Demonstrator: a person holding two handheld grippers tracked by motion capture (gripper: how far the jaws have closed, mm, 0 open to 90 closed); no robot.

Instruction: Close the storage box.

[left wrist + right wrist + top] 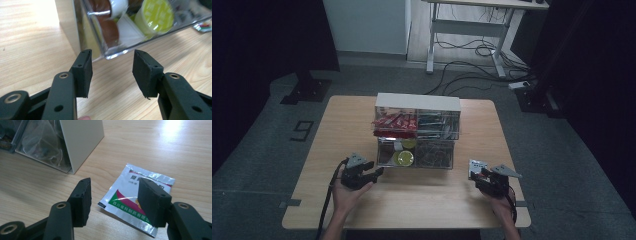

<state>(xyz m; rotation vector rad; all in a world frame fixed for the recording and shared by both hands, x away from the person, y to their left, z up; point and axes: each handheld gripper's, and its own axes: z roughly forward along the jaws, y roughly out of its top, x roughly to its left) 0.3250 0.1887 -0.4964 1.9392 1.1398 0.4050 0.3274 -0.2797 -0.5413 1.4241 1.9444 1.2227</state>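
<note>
A clear drawer cabinet [417, 131] with a white top stands mid-table. Its upper left drawer holds red packets [394, 121]. The lower left drawer [100, 37] holds small cups, one with a yellow-green lid [156, 15] and one brown [110, 28]. My left gripper [374, 175] rests low on the table in front of that drawer. In the left gripper view the left gripper [111, 53] is open with nothing between its pads, pointing at the drawer's corner. A silver sachet [140, 192] with green and red print lies flat right of the cabinet. My right gripper [113, 181] is open just above the sachet's near edge.
The wooden table [422, 200] has bare room in front of the cabinet and on its left side. The cabinet's white side wall [80, 142] stands left of the sachet. Behind the table, a white desk [472, 25] and loose cables [472, 65] lie on the floor.
</note>
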